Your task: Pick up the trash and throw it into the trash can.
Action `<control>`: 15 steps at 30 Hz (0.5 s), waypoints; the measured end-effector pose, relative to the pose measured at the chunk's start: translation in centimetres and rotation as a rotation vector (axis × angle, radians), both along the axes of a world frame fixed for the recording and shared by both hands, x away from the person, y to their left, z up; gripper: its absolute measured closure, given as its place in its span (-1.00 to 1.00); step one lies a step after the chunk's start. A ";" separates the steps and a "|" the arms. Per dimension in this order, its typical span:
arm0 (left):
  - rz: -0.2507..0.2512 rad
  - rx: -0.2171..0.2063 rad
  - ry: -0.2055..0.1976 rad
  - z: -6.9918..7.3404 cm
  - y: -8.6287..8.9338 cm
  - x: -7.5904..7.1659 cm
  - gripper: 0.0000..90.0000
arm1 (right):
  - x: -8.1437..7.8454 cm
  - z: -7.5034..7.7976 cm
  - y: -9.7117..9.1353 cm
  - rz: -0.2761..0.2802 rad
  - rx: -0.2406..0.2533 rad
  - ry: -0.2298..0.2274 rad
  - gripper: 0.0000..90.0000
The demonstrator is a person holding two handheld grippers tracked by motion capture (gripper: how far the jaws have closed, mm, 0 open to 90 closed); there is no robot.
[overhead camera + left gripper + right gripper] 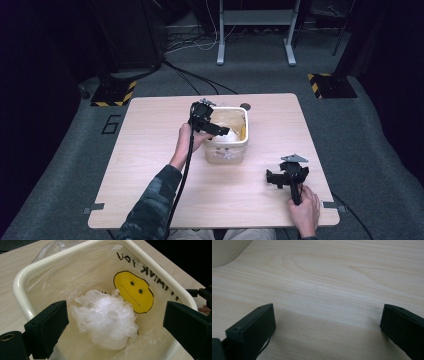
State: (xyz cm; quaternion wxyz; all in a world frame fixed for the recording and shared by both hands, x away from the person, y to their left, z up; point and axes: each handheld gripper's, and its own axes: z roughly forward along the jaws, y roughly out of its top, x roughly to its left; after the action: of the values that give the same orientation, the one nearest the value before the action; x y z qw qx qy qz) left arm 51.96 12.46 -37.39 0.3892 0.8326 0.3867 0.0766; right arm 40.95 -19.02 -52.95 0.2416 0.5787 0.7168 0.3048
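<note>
A white bin (226, 150) lined with a clear bag bearing a yellow smiley (133, 291) stands mid-table. A crumpled wad of clear plastic (106, 318) lies loose inside the bin (20, 287). My left gripper (222, 131) hovers over the bin's near-left rim, jaws wide apart, nothing pressed between the pads (50, 325). In the left gripper view, my left gripper (113, 322) looks down on the wad. My right gripper (280, 177) rests low over the bare table at the front right, open and empty; in its own view, the right gripper (327, 320) frames bare wood.
The light wooden table (150, 165) has open room left of the bin and along the front. A small dark disc (245, 106) sits behind the bin. A corner of the bin (227, 252) shows beyond my right gripper. Cables and stands lie on the floor beyond.
</note>
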 end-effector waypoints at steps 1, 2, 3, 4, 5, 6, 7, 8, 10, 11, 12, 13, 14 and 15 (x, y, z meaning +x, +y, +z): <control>-0.002 -0.003 -0.003 0.2 0.2 -0.2 -0.87 | 0.0 0.0 0.0 0.000 0.000 0.000 -1.00; -0.002 -0.008 -0.005 0.4 0.4 -0.5 -0.86 | 0.0 0.0 0.0 0.000 0.000 0.000 -1.00; -0.006 -0.014 -0.013 0.5 0.6 -0.7 -0.86 | 0.0 0.0 0.0 0.000 0.000 0.000 -1.00; -0.005 -0.017 -0.014 0.7 0.8 -0.9 -0.85 | 0.0 0.0 0.0 0.002 -0.002 0.001 -1.00; -0.006 -0.016 -0.016 0.9 1.0 -1.1 -0.85 | 0.0 0.0 0.0 0.002 -0.002 0.001 -1.00; -0.010 -0.015 -0.027 1.2 1.4 -1.4 -0.85 | 0.0 0.0 0.0 0.000 0.000 0.000 -1.00; -0.008 -0.015 -0.032 1.3 1.6 -1.6 -0.84 | 0.0 0.0 0.0 0.001 -0.001 0.000 -1.00; -0.008 -0.015 -0.032 1.3 1.6 -1.6 -0.84 | 0.0 0.0 0.0 0.001 -0.001 0.000 -1.00; -0.003 -0.021 -0.040 1.7 2.2 -2.1 -0.84 | 0.0 0.0 0.0 0.000 0.000 0.000 -1.00; -0.002 -0.020 -0.044 1.7 2.4 -2.3 -0.84 | 0.0 0.0 0.0 0.000 0.000 0.000 -1.00; -0.001 -0.024 -0.046 1.8 2.7 -2.5 -0.84 | 0.0 0.0 0.0 0.000 0.000 0.000 -1.00; -0.002 -0.015 -0.051 1.8 3.2 -2.8 -0.83 | 0.0 0.0 0.0 0.000 0.000 0.000 -1.00; -0.002 -0.015 -0.051 1.8 3.2 -2.8 -0.83 | 0.0 0.0 0.0 0.000 0.000 0.000 -1.00; 0.000 -0.013 -0.053 1.8 3.7 -3.2 -0.83 | 0.0 0.0 0.0 0.002 -0.002 0.001 -1.00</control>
State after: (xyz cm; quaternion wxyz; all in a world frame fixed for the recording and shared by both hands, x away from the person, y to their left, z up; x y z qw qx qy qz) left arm 48.79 16.16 -35.64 0.4048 0.8277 0.3765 0.0961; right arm 40.95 -19.04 -52.94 0.2416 0.5777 0.7179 0.3041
